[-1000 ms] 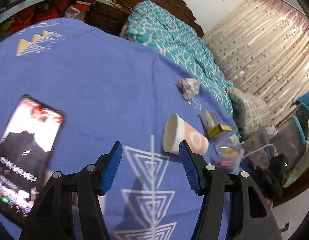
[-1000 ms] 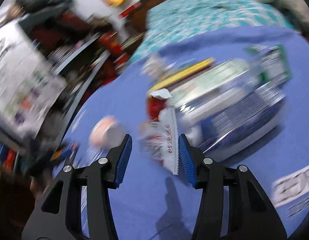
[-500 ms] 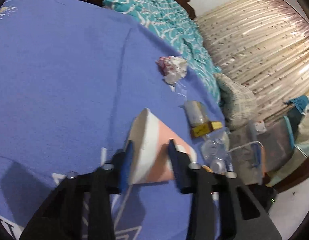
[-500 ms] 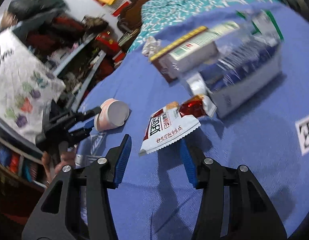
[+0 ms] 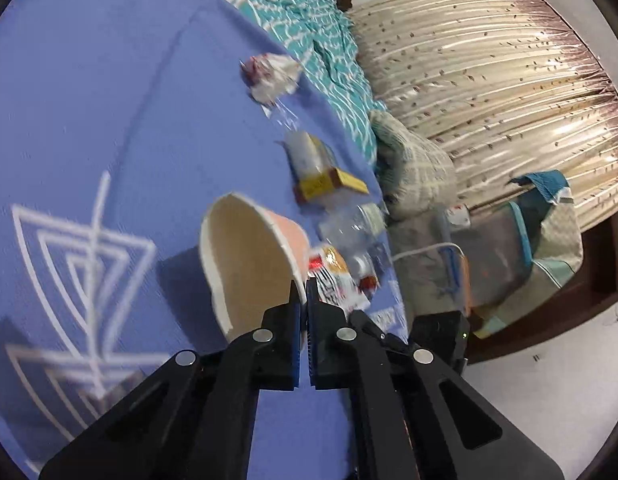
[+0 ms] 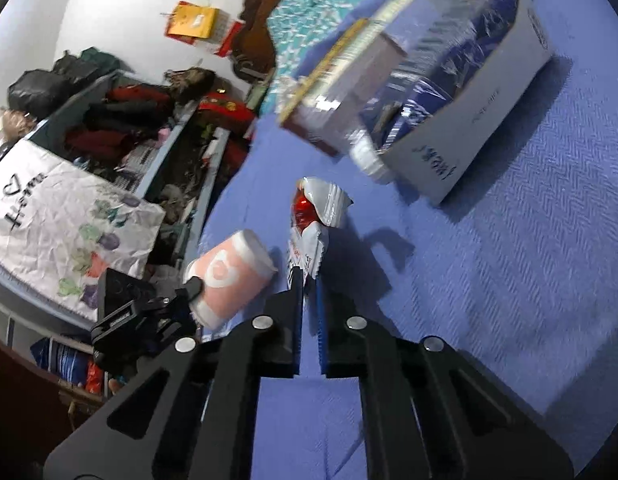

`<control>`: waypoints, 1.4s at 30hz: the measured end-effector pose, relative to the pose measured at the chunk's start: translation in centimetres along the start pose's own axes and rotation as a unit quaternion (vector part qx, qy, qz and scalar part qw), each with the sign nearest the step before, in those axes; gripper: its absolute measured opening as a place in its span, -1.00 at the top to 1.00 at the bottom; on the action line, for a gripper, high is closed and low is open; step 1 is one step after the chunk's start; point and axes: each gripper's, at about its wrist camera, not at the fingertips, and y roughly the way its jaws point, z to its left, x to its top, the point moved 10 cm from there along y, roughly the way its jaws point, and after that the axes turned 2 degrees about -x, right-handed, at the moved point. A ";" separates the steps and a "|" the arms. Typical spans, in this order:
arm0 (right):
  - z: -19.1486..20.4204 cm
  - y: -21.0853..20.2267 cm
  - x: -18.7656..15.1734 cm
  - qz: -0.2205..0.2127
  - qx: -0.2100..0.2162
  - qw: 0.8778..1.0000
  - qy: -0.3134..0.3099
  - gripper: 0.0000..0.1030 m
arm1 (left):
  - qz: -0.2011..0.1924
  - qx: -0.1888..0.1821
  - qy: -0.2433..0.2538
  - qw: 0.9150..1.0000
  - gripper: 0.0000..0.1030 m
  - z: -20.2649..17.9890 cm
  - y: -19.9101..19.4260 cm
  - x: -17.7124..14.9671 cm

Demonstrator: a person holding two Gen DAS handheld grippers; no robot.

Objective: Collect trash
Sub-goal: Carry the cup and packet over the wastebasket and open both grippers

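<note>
A matt paper cup [image 5: 249, 264] and a glossy foil snack wrapper [image 6: 315, 220] lie on a woven blue cloth [image 6: 529, 280] — its weave rough, herringbone-like — beside a smooth cardboard box [image 6: 469, 136] under shiny, crinkled clear plastic film [image 6: 441, 64].

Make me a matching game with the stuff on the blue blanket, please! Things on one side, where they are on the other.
Things:
1. pink-and-white paper cup
2. red-and-white snack wrapper
3. crumpled white paper ball
4. white-and-blue cardboard box

Places:
A. lying loose near the teal bedspread
B. rim pinched in the left gripper
C. stuffed with plastic packaging
D. edge pinched in the right gripper

Pairs: 1-B, 2-D, 3-A, 4-C
</note>
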 end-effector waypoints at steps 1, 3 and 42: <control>0.4 -0.6 -0.3 -0.003 0.004 1.000 -0.007 0.87 | 0.003 -0.005 0.000 1.000 0.96 -0.5 0.1 -0.3; 1.0 -2.1 -0.6 -0.012 0.013 1.000 -0.019 0.89 | 0.011 -0.019 0.007 1.000 0.96 -1.8 0.1 -1.1; -8.2 -15.4 -2.8 -0.116 -0.143 0.982 -0.034 0.82 | 0.192 0.023 0.169 0.966 0.83 -11.3 16.1 -11.8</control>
